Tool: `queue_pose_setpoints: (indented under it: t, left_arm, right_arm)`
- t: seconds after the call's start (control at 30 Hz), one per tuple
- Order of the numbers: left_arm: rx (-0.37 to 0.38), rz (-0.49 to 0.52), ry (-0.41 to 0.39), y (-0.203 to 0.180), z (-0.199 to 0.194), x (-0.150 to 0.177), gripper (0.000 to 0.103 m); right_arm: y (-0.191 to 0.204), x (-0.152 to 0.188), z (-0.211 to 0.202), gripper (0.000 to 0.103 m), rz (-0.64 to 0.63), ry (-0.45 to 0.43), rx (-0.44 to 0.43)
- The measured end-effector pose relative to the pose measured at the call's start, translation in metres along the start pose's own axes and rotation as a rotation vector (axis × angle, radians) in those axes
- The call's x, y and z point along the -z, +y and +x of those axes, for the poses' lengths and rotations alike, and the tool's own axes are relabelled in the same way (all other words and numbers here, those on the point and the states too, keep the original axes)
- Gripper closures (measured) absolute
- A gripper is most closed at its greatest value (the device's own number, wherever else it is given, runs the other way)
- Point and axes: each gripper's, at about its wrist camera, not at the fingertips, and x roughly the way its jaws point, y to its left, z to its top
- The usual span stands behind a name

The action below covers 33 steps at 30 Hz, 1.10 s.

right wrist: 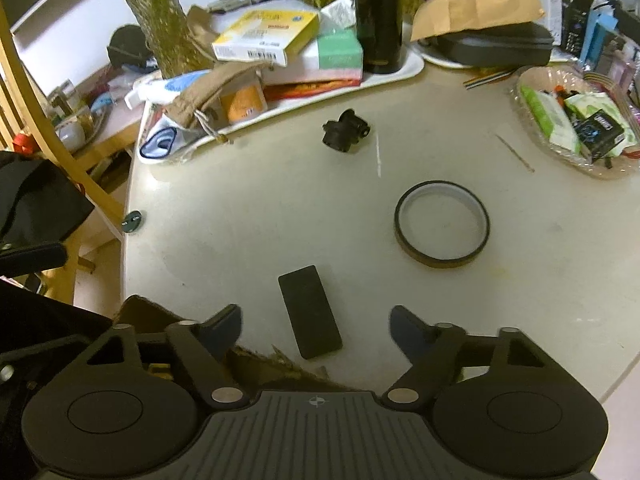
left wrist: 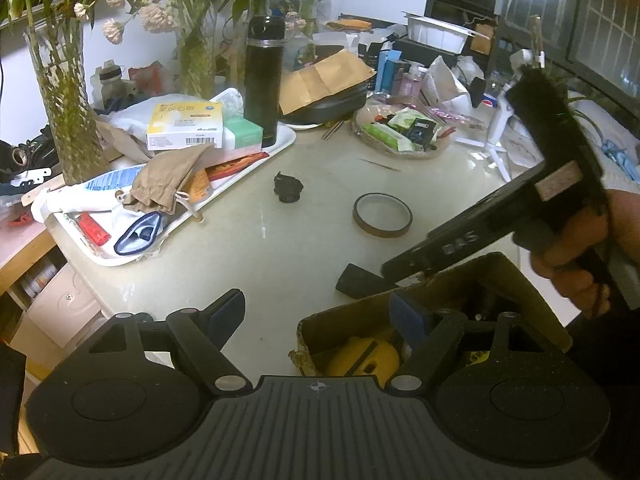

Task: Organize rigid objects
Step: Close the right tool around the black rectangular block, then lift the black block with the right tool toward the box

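Note:
My left gripper (left wrist: 318, 314) is open and empty, its right finger over the rim of a cardboard box (left wrist: 360, 312) that holds a yellow object (left wrist: 366, 358). My right gripper (right wrist: 316, 324) is open and empty, just above a flat black slab (right wrist: 310, 312) lying on the table next to the box's torn edge (right wrist: 276, 364). The slab also shows in the left wrist view (left wrist: 358, 282), partly hidden by the right gripper's body (left wrist: 460, 240). A roll of tape (right wrist: 442, 224) and a small black lens-like part (right wrist: 346, 132) lie further out; both show in the left wrist view, tape (left wrist: 382, 215), part (left wrist: 287, 188).
A white tray (left wrist: 276, 152) at the table's left holds boxes, a brown pouch and a black flask (left wrist: 264, 80). A basket of packets (right wrist: 576, 120) stands at the right. Glass vases with plants (left wrist: 66, 92) line the back. The table edge (right wrist: 126, 240) drops off left.

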Motion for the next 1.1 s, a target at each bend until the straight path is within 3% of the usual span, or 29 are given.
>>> queue_pose_setpoints:
  t: [0.17,0.5,0.57,0.6,0.83,1.1]
  left_arm:
    - [0.004,-0.007,0.0,0.0,0.0,0.0,0.024]
    - [0.011,-0.028,-0.004,0.002,-0.001,0.0,0.024]
    - [0.012,-0.031,-0.005,0.003,-0.001,0.0,0.024]
    - [0.012,-0.032,-0.005,0.003,-0.001,0.0,0.024]
    - [0.012,-0.037,-0.006,0.004,-0.001,0.0,0.024]
    - [0.012,-0.049,-0.007,0.005,-0.001,-0.001,0.024]
  right_arm:
    - [0.004,-0.009,0.023,0.039,0.001,0.062,-0.007]
    - [0.013,-0.021,0.062,0.052,-0.019,0.184,0.004]
    - [0.015,-0.021,0.066,0.068,-0.034,0.195,0.016]
    - [0.017,-0.021,0.068,0.07,-0.051,0.197,0.022]
    - [0.021,-0.024,0.069,0.07,-0.146,0.149,0.064]
    - [0.013,-0.024,0.07,0.068,-0.129,0.152,0.06]
